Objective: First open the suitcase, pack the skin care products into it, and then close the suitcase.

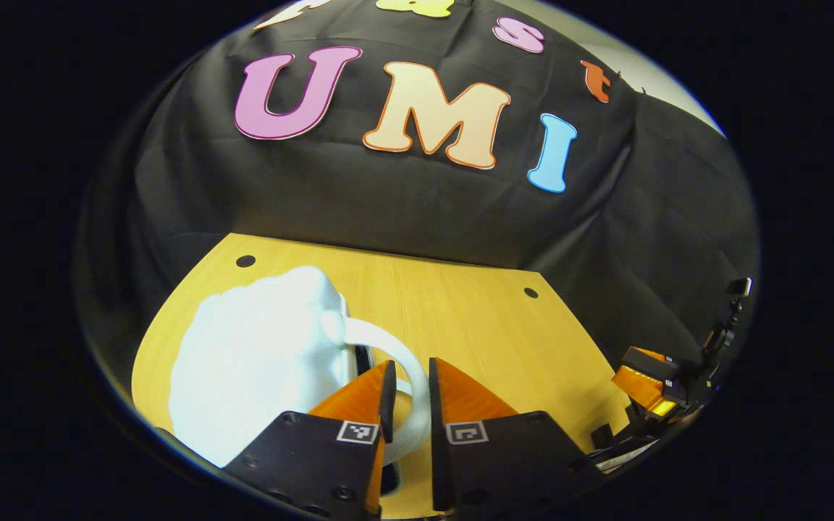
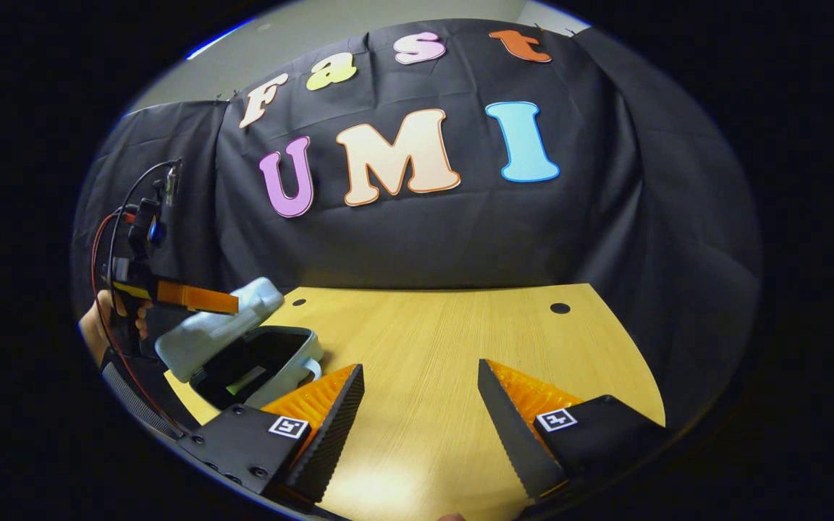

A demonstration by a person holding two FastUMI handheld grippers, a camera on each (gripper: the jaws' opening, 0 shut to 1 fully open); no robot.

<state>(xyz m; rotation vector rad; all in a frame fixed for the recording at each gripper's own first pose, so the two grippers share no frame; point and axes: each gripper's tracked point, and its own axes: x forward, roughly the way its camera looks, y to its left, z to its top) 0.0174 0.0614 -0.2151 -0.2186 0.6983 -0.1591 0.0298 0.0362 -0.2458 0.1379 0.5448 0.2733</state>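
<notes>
At nine o'clock the left gripper [image 2: 232, 302] holds the suitcase [image 2: 243, 347] lid half-raised, fingers pinching its handle [image 1: 406, 376]. Right gripper [image 2: 420, 405] hangs wide open, empty. If that pinch slips, the lid likely drops.

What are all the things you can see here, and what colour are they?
suitcase: one, pale whitish-blue with a dark inside, at the table's left end in the right gripper view, lid partly raised.
handle: one, white, on the suitcase, between the left gripper's fingers in the left gripper view.
item in the suitcase: one, pale greenish, lying inside; too small to tell what it is.
table: one, light wood, with small dark holes near its far corners.
hand: one, holding the left gripper at the left edge of the right gripper view.
left gripper: one, fingers close around the handle.
right gripper: one, fingers wide apart over bare table.
</notes>
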